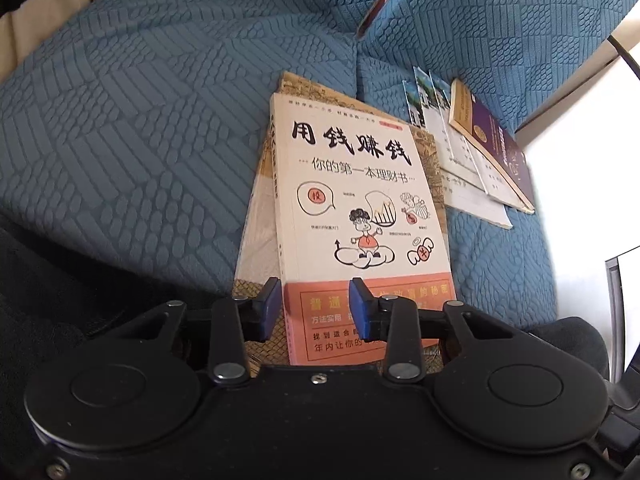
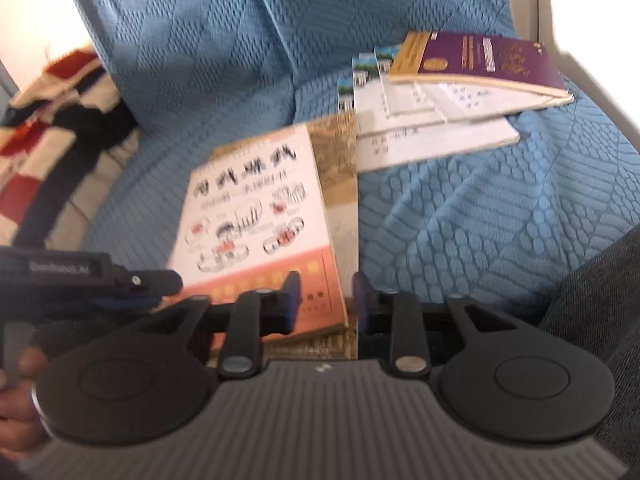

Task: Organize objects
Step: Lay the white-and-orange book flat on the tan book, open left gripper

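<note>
Left wrist view: the white-and-orange book (image 1: 352,208) lies on top of a larger tan book (image 1: 256,236), on the blue quilted sofa cover (image 1: 132,128). The left gripper (image 1: 314,308) stands narrowly open over the near orange corner of the book; its blue pads (image 1: 362,308) seem not to press on it. In the blurred right wrist view, the right gripper (image 2: 326,304) is also narrowly open at the books' near right edge, probably gripping nothing. Further right lie a purple booklet (image 2: 492,60) and white papers (image 2: 432,136). A striped cloth (image 2: 52,120) lies at the left.
</note>
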A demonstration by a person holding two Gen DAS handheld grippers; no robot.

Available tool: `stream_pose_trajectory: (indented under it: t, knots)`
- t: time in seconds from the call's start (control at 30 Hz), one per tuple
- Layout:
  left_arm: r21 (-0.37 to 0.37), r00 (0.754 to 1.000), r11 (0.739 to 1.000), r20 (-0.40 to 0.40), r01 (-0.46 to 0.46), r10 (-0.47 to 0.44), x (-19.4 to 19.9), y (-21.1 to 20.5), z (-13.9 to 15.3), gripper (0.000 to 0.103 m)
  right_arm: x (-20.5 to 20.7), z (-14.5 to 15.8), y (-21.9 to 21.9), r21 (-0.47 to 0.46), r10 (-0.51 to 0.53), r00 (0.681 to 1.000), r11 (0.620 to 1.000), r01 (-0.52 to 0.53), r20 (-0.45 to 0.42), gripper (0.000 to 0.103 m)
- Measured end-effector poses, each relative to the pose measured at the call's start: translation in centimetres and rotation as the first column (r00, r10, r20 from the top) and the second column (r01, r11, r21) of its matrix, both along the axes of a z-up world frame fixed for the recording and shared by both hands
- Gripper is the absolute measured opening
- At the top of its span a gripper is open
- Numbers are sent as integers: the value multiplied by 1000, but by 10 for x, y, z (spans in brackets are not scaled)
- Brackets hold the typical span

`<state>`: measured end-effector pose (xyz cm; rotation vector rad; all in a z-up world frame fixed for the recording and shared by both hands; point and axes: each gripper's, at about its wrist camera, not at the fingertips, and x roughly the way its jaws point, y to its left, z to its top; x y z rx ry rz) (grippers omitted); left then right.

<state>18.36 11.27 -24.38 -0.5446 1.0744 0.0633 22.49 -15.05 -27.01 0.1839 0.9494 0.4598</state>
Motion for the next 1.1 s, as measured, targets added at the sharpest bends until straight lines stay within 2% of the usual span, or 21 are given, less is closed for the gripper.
stream_pose_trajectory:
  t: [0.07,0.33,0.87,0.93,1.1]
  knots:
    - [-3,1000,1000,-9,4,-4,0,-1,-3,33,-1,-1,2,-5,9,1000,1000,-9,3,22]
    - [-16,1000,1000,-8,-11,11,-2,5,-6,33,-5,0,6,-8,48,999,999,-49,-7,22]
    - [46,1000,999,-15,-18,19,-4,10,0,35,-20,3,17,-5,136,990,991,-136,-24,22]
    - [63,1000,998,-19,-17,19,-4,10,0,35,-20,2,17,6,139,990,990,-139,-39,22]
    - [38,999,999,-22,-30,31,-4,11,1,35,-19,5,13,19,116,993,993,-116,-34,21]
